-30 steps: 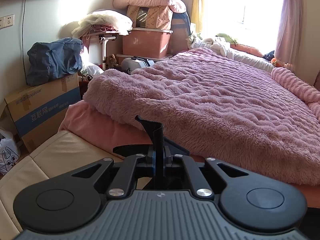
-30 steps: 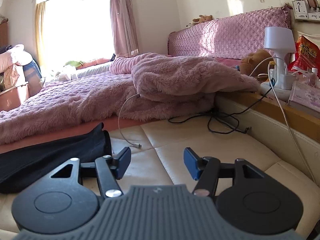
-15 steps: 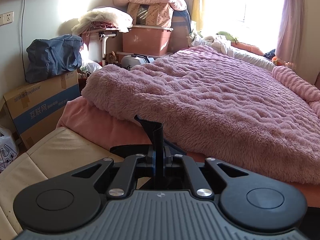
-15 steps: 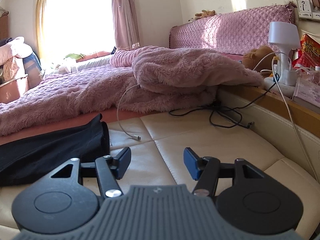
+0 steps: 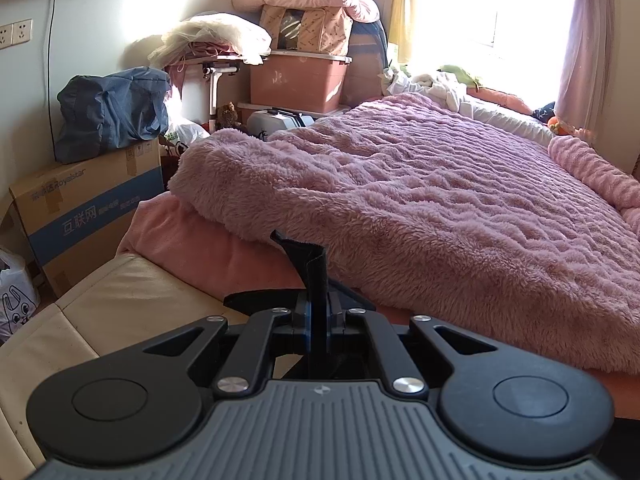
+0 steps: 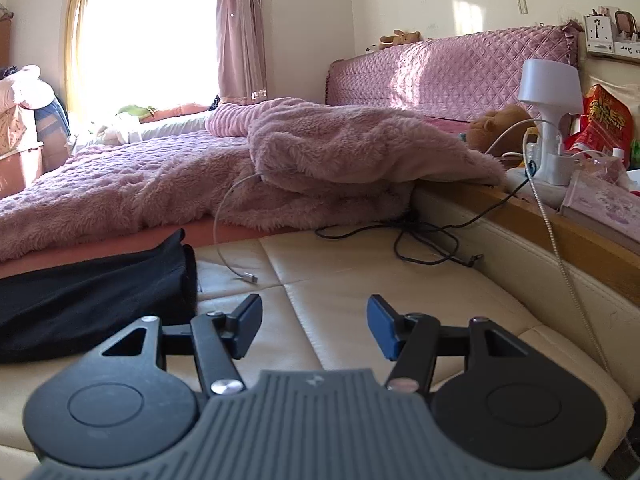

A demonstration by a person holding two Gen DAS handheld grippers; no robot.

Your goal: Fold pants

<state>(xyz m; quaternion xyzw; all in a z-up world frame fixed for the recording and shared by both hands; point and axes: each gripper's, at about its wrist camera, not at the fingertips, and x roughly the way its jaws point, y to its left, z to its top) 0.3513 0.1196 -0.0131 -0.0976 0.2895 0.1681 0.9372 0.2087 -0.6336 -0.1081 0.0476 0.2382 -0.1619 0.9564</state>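
The black pants (image 6: 92, 284) lie on the cream padded surface (image 6: 360, 276) at the left of the right wrist view, one end near the gripper. My right gripper (image 6: 314, 322) is open and empty, just right of the pants' end and above the cream surface. My left gripper (image 5: 317, 312) is shut on a pinched fold of the black pants (image 5: 310, 264), which sticks up between the fingers; more black fabric shows below it.
A fluffy pink blanket (image 5: 440, 200) covers the bed behind the cream surface. A white charging cable (image 6: 240, 272) and a black cable (image 6: 424, 240) lie on the surface. A ledge with a white lamp (image 6: 550, 120) runs along the right. Boxes and bags (image 5: 92, 192) stand at the left.
Both views have shifted slightly. The right gripper has moved a little closer to the surface and the pants' end. The left gripper still holds the fold.
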